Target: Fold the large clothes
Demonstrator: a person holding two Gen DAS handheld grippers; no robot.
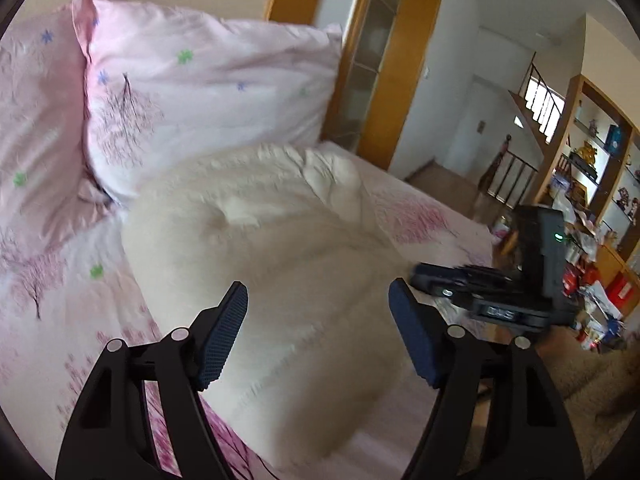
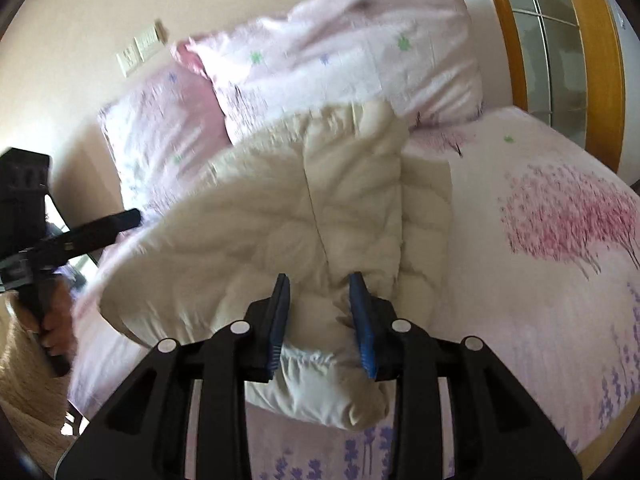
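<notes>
A cream padded garment (image 2: 288, 208) lies on the bed (image 2: 540, 280), on a pink sheet with printed trees. It is bunched and partly folded, and its far end reaches the 2 pink pillows (image 2: 352, 56) at the head of the bed.

The right claw (image 2: 320, 316) is low over the near end of the garment. Its 2 blue pads (image 2: 362, 320) stand fairly close together, with a fold of the cream cloth between them. The cloth bulges up there, but I cannot tell if the pads really press on it.

The left claw (image 1: 318, 328) is spread wide above the garment (image 1: 256, 264), and nothing is between its pads; the cloth is seen below them, apart. In the right wrist view the left claw (image 2: 124, 220) shows at the left edge, beside the bed, and a hand (image 2: 52, 320) holds its handle. In the left wrist view the right claw (image 1: 436, 276) shows at the right side, at the edge of the garment. Both views are a little blurred.
</notes>
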